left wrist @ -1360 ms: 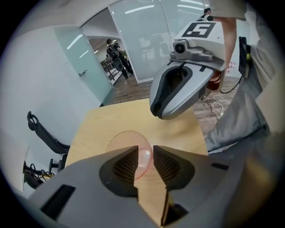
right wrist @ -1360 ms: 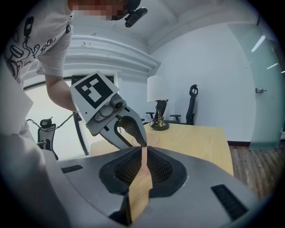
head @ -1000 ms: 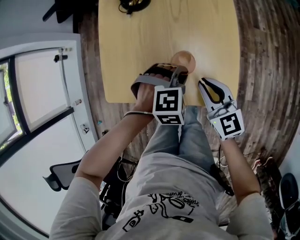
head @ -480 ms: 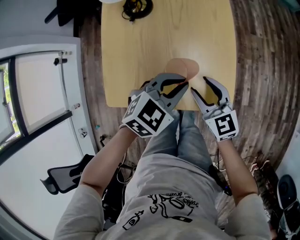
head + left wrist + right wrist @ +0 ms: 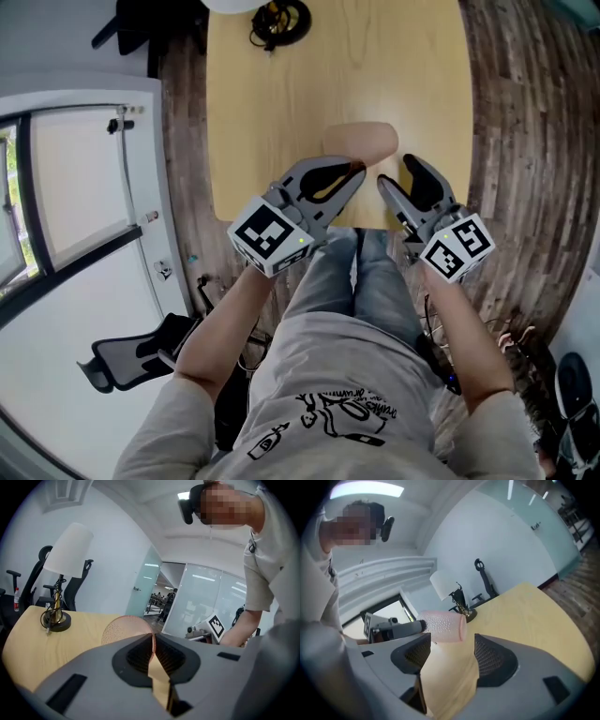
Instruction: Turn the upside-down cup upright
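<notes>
As left gripper pinches cup rim, right gripper opening beside

A pale wooden worktop stands on a dark plank floor. At its far edge sits 1 lamp with a white shade and a round black base. A black office chair stands near left, beside white-framed glass panels.

Wood floor w/ glass wall, lamp
</notes>
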{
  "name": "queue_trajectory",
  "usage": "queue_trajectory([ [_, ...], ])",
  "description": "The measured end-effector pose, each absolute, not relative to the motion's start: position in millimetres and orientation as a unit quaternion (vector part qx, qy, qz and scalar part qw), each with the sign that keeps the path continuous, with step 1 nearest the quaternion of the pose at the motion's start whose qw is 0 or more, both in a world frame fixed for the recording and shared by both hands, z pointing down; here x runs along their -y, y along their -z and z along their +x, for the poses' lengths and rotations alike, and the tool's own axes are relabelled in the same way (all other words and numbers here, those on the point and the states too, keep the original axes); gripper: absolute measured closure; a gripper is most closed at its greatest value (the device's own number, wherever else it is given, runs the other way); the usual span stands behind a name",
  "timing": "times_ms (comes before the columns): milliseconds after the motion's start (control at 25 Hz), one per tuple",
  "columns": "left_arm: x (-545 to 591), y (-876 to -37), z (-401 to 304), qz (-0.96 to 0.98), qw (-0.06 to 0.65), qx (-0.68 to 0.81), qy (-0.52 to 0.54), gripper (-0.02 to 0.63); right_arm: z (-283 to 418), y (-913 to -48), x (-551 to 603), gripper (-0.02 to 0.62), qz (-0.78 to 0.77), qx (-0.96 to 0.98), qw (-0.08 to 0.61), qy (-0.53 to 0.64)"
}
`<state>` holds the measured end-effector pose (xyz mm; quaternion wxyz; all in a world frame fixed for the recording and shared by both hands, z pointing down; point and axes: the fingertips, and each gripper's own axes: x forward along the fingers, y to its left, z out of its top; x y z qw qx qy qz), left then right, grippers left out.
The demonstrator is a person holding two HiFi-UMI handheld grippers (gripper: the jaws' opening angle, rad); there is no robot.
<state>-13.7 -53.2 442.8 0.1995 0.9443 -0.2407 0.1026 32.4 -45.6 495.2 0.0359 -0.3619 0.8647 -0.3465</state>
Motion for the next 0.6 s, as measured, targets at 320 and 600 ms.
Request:
queue_trajectory([
  [320, 50.8, -458.8, -14.1, 0.942, 0.209, 0.253, -0.066, 0.584, 27.1, -500.4, 57.4, 0.318, -0.336, -0.769, 0.169, 0.517],
  [600, 41.8, -460.0, -8.8, 0.948, 0.205, 0.241, -0.036, 0.584, 19.2, -499.2, 59.9, 0.299, -0.292, -0.697, 0.269, 0.597],
])
